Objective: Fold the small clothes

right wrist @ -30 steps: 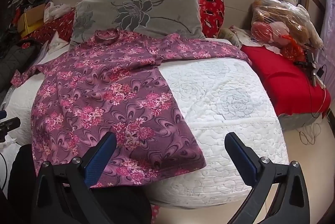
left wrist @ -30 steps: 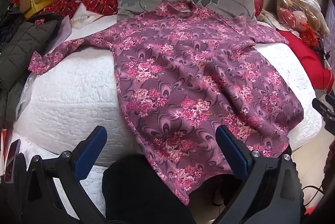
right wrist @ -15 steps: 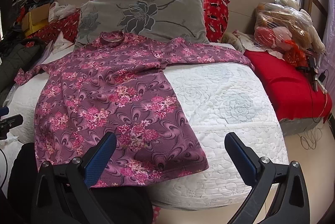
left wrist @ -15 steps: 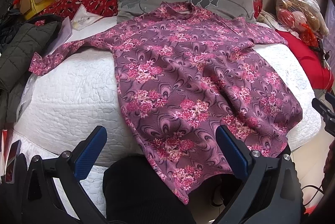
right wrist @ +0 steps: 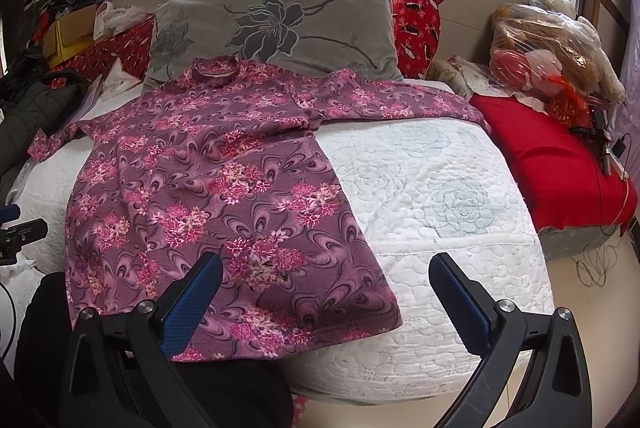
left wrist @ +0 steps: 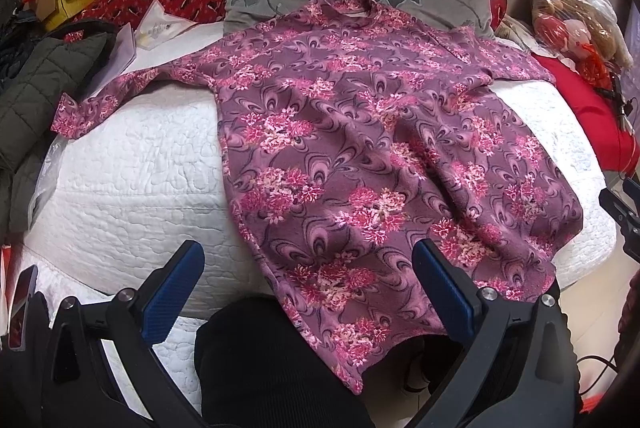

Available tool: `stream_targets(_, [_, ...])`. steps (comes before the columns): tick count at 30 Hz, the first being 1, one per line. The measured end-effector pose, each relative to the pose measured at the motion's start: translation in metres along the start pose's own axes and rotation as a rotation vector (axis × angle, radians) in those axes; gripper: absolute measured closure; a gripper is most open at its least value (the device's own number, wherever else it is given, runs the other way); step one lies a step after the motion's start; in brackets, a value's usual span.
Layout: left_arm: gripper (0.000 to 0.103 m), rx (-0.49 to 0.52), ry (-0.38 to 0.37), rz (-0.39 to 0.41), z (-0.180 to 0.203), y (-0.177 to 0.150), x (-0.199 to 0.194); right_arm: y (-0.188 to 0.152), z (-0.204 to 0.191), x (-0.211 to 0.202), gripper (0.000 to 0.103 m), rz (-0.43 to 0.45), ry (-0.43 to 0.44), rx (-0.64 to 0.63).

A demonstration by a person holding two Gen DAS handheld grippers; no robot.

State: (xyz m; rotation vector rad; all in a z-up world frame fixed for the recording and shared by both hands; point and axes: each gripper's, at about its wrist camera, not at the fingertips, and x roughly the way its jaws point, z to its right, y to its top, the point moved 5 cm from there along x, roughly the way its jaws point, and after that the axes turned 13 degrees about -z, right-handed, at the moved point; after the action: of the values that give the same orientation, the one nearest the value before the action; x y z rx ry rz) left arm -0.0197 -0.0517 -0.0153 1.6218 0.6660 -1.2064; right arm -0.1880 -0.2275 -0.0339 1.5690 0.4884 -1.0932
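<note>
A purple long-sleeved top with pink flowers (left wrist: 360,156) (right wrist: 208,184) lies spread flat on a white quilted bed (left wrist: 132,180) (right wrist: 440,196), collar toward the grey pillow, both sleeves stretched out sideways, hem hanging over the near edge. My left gripper (left wrist: 308,292) stands open above the hem's left part, nothing between its blue pads. My right gripper (right wrist: 326,296) is open too, hovering over the hem's right corner. Each gripper shows at the edge of the other's view.
A grey flowered pillow (right wrist: 280,24) leans on red cushions at the bed head. A dark quilted jacket (left wrist: 36,84) and boxes pile at the left. A red cushion (right wrist: 552,156) and bagged toys (right wrist: 548,52) sit at the right. A person's dark-clothed legs (left wrist: 272,364) are below.
Both grippers have risen and drawn back slightly, so the views tilt down a little over the top. The garment has not moved, and both grippers stay open.
</note>
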Motion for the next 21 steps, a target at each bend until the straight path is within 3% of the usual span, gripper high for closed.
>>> stream_targets(13, [0.0, -0.001, 0.003, -0.05, -0.002, 0.003, 0.017, 0.0, 0.0, 0.018, 0.0, -0.019, 0.06, 0.047])
stream_targets(17, [0.0, -0.064, -0.043, -0.131, -0.024, 0.009, 0.035, 0.0, 0.006, 0.029, 0.0, -0.042, 0.039, 0.049])
stream_targets(21, [0.0, -0.197, -0.121, -0.26, -0.057, 0.009, 0.064, -0.001, 0.023, 0.051, 0.001, -0.102, -0.002, 0.061])
